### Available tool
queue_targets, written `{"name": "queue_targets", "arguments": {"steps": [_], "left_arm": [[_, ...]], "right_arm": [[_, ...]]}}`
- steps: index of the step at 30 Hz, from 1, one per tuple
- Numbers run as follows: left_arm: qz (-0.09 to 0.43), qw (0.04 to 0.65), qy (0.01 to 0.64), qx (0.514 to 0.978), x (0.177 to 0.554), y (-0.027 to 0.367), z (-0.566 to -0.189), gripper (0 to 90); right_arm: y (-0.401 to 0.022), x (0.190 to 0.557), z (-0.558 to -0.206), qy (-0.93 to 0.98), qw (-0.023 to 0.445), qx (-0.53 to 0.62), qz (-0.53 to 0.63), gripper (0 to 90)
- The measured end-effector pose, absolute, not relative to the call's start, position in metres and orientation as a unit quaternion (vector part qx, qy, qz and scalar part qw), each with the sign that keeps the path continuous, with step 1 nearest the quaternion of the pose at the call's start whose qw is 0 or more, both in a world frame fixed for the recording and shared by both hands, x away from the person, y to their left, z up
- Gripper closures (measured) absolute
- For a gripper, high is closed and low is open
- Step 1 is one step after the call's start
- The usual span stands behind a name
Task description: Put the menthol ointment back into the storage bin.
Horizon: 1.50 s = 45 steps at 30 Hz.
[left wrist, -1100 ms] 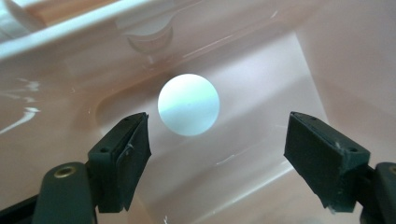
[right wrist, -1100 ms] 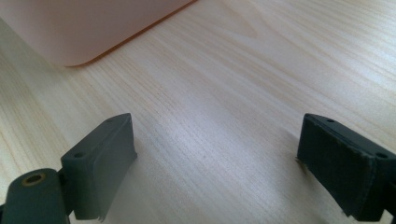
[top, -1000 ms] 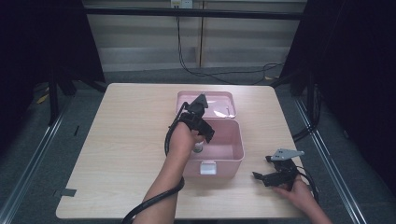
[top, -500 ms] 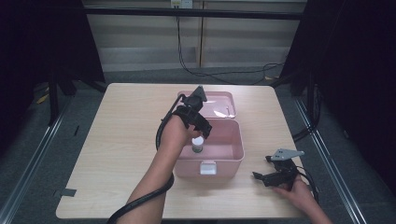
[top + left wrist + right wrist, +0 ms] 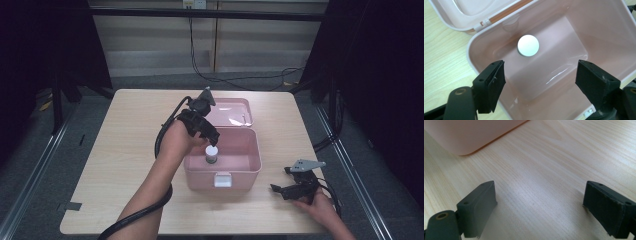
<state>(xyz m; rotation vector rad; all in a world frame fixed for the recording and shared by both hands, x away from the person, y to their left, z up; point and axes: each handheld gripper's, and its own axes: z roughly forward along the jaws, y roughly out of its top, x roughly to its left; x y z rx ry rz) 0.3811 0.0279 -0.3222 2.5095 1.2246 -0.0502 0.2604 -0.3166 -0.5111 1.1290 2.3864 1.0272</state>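
One pink box (image 5: 240,162) is seen on the wooden table (image 5: 125,130), its lid (image 5: 232,111) thrown back flat behind it and a single white latch (image 5: 222,179) showing on the front wall. One small bottle with a white cap (image 5: 211,154) is stood upright inside the box, near its left wall and close to the hinged side; in the left gripper view the round cap (image 5: 528,45) is seen from above against the pink floor.

Two grippers are counted. The left gripper (image 5: 206,131) is held above the box's left rim, and its jaws are spread wide, with nothing between them; the bottle is seen beyond the jaws, apart from both. The right gripper (image 5: 282,190) is rested low on the table to the right of the box, well apart from it, and its jaws are likewise spread over bare wood, with a corner of the box (image 5: 461,135) seen ahead.

A black cable (image 5: 135,220) is trailed from the left gripper along the forearm. Other cables (image 5: 235,75) are laid on the floor beyond the table.
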Motion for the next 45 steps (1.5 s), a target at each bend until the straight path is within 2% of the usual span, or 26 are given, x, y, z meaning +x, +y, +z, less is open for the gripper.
{"name": "queue_targets", "arguments": {"steps": [19,45], "left_arm": [[-0.018,0.196,0.438,0.877,0.376,0.073,-0.315,23.3],[0.003,0.21,0.431,0.878,0.359,0.129,-0.326,22.8]], "right_arm": [[-0.316,0.26,-0.511,0.832,0.154,0.394,0.359,10.5],[-0.316,0.26,-0.511,0.832,0.154,0.395,0.359,10.4]]}}
